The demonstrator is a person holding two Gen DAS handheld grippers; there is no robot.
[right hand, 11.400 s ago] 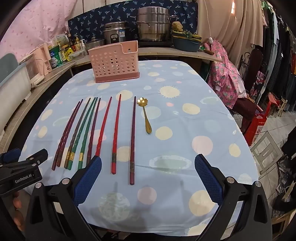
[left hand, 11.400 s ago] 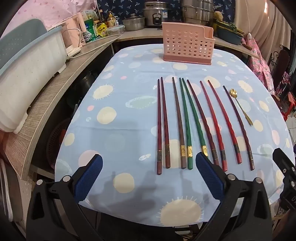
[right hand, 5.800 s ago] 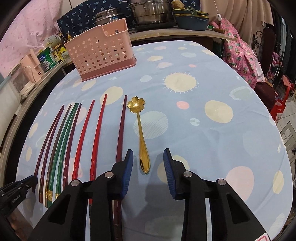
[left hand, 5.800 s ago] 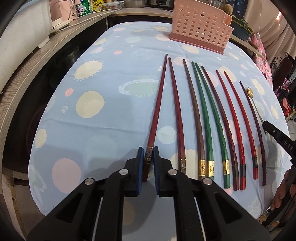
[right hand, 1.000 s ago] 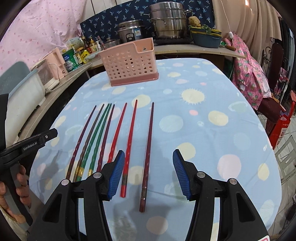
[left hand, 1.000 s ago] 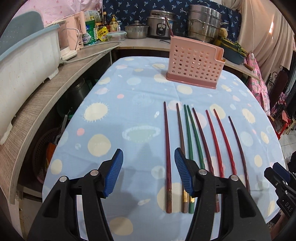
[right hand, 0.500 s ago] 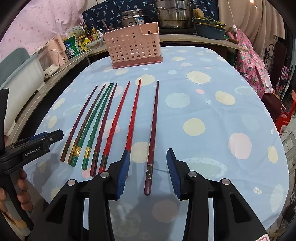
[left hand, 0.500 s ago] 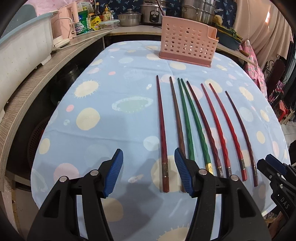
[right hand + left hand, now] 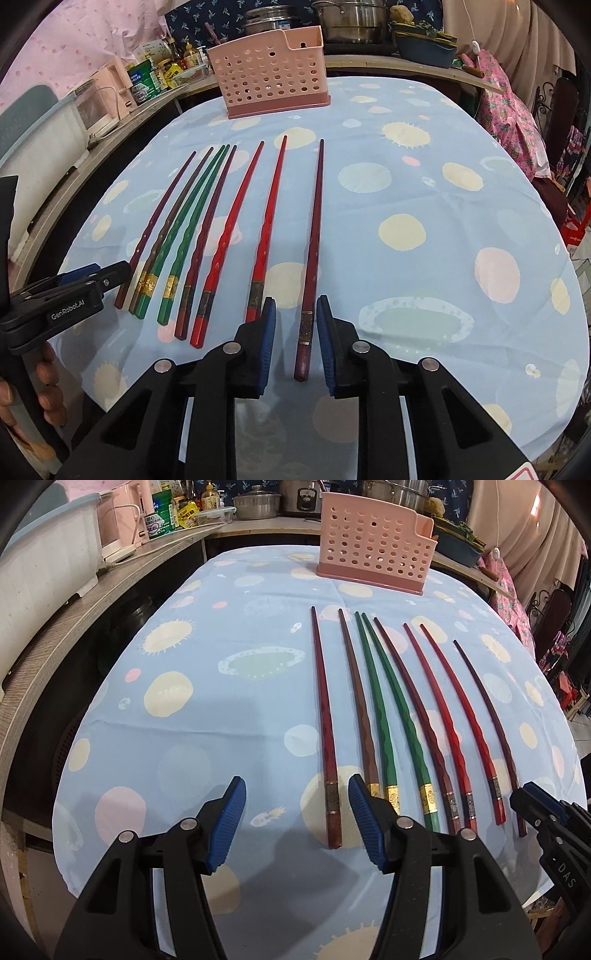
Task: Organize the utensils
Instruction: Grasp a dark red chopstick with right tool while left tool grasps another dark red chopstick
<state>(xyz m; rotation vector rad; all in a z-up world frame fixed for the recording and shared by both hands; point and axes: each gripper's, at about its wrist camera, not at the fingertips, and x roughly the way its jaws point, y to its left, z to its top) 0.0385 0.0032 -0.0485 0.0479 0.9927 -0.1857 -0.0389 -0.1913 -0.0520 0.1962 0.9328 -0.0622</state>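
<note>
Several long chopsticks lie side by side on the blue spotted tablecloth (image 9: pixel 184 720): dark red, brown, green and bright red ones. My left gripper (image 9: pixel 295 812) is open low over the near end of the leftmost dark red chopstick (image 9: pixel 325 716). My right gripper (image 9: pixel 293 332) is open, narrowed around the handle of the rightmost dark chopstick (image 9: pixel 314 236), with a small gap at each pad. The pink perforated utensil holder (image 9: pixel 373 554) stands at the far end of the table, also in the right wrist view (image 9: pixel 271 72).
A wooden counter (image 9: pixel 74 605) runs along the left with a white tub (image 9: pixel 40 568), bottles and pots. The table's near edge is just below both grippers. Pink cloth hangs at the right (image 9: pixel 509 122).
Both grippers have come down and forward to the chopsticks' near ends. The right jaws have narrowed around the rightmost chopstick. The left jaws stay wide.
</note>
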